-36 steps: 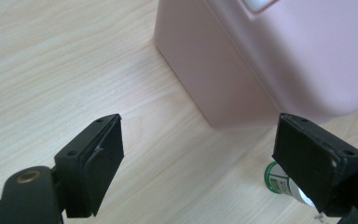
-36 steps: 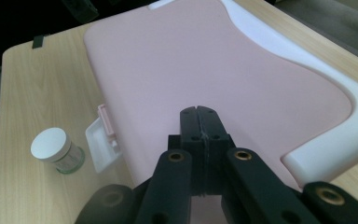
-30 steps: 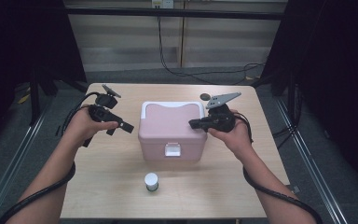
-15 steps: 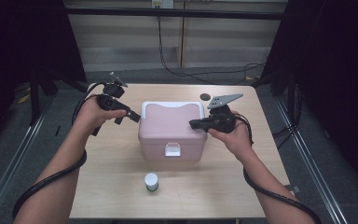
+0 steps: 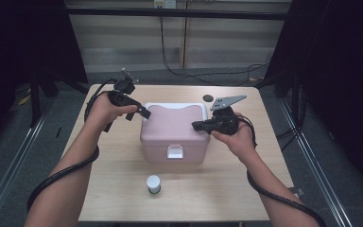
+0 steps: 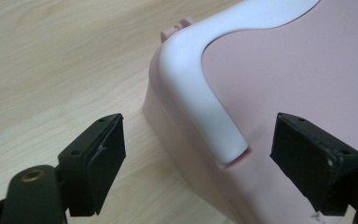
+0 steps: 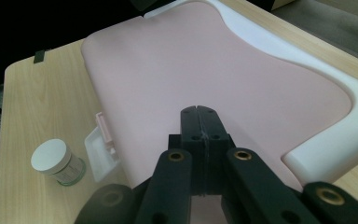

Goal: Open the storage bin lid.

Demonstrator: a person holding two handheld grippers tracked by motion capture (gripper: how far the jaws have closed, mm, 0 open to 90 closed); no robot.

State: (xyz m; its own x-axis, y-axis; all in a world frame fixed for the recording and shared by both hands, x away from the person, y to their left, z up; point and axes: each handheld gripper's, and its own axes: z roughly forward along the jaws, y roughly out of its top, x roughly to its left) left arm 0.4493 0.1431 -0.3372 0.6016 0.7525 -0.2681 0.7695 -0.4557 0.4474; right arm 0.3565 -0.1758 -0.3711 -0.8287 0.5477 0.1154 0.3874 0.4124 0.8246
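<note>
Since the earlier frame, the left gripper (image 5: 142, 112) has been carried to the box's (image 5: 172, 130) left rear corner, jaws wide astride the white handle (image 6: 205, 100). Closed jaws of the right gripper (image 5: 196, 126) are held over the mid-table lid. Judged step: grasping the handle; closing is required next.
</note>
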